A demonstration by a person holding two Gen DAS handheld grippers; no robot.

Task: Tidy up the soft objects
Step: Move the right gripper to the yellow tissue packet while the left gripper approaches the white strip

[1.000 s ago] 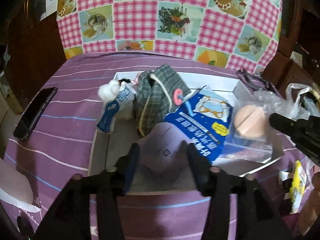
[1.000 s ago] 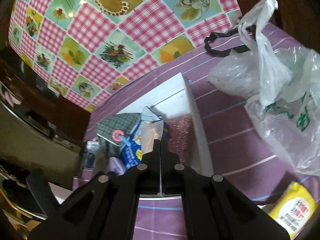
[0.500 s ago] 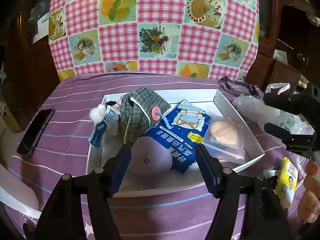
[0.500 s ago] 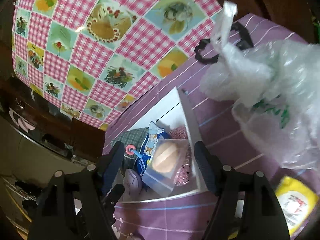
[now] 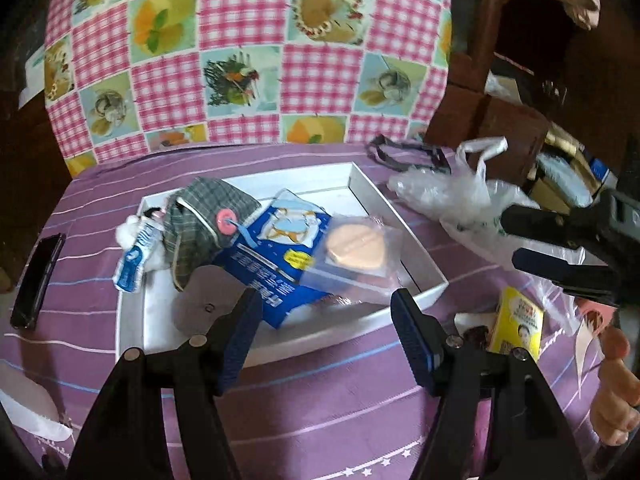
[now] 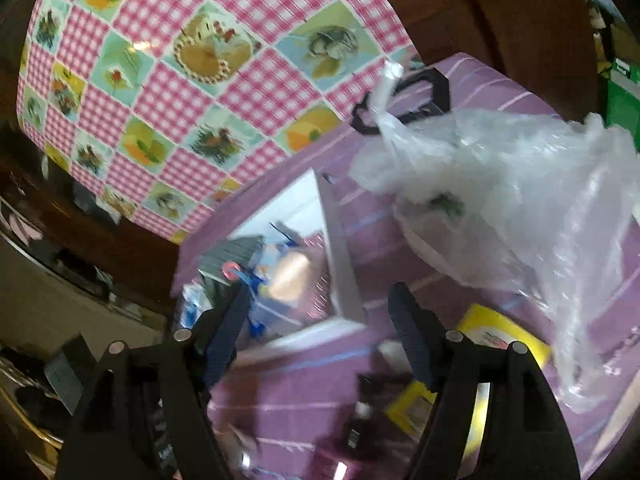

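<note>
While both tools hang empty above the purple striped worktop, the soft goods lie gathered in the white tray.

Left tool: jaws wide, nothing between them, poised over the tray's near edge. Right tool: jaws wide and empty, at the tray's right side; its own view is blurred. Tray contents, overlapping, likely dropped in one by one for sorting: grey plaid pouch with a pink button; blue sachet pack with a cartoon animal and white Chinese print, too small to read; peach puff in a clear sleeve; mauve pad; white plush under a blue-and-white tube. Outside the tray, probably awaiting a turn: clear plastic bag with green print, yellow packet with a portrait, black strap, phone.
</note>
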